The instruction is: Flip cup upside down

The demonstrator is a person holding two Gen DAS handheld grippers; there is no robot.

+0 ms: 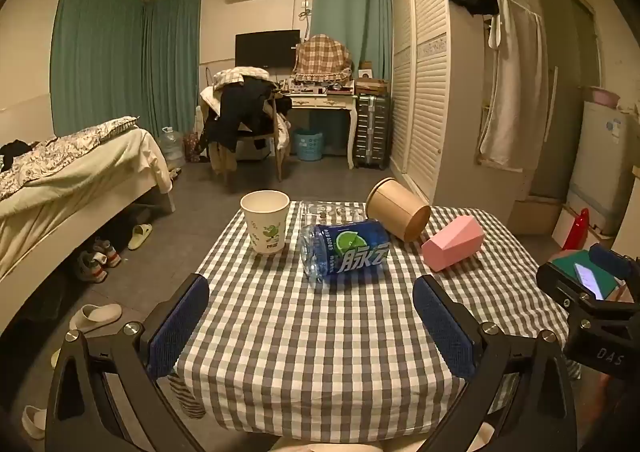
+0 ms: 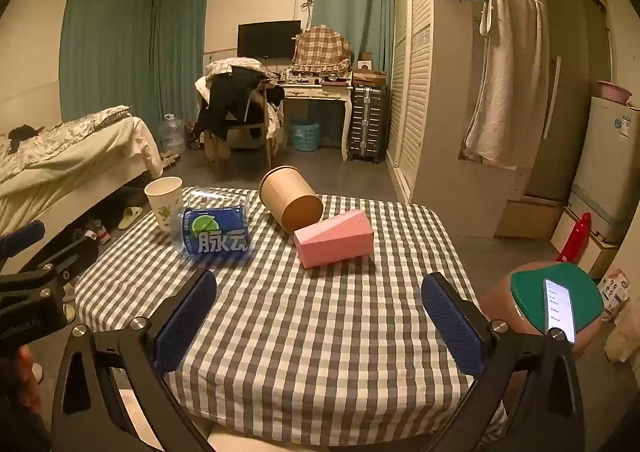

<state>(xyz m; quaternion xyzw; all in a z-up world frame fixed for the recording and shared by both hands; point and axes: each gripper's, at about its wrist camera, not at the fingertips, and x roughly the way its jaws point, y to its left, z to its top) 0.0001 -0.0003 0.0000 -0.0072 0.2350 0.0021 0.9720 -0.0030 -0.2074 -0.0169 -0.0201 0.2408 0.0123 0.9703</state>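
The clear plastic bottle with the blue lime-printed label (image 1: 346, 252) lay on its side, and its far, unlabelled end was hard to make out against the grey-and-white checked tablecloth (image 1: 312, 332). In the right wrist view the bottle covered the lower right of the white paper cup with green cartoon print (image 2: 163, 201); the left wrist view showed that cup whole, upright, mouth up, at the table's far left edge. The print on it was too small to read. The near table edge was cut off behind the gripper frames in both views.

Only the right wrist view showed the green round stool seat with a lit phone lying on it (image 2: 558, 298) clearly, at about 3 o'clock; the left view caught just a sliver behind the other gripper's body.

The left gripper (image 1: 311, 326) was spread wide, holding nothing, low over the near cloth; the white cup stood at about 11 o'clock from it, well apart. The right gripper (image 2: 319, 326) also gaped wide and empty, the cup farther off at about 10 o'clock.

A brown paper tub (image 1: 398, 214) lay tipped on its side at 1 o'clock from the left gripper, just beside a pink faceted box (image 1: 452, 243), also lying over.
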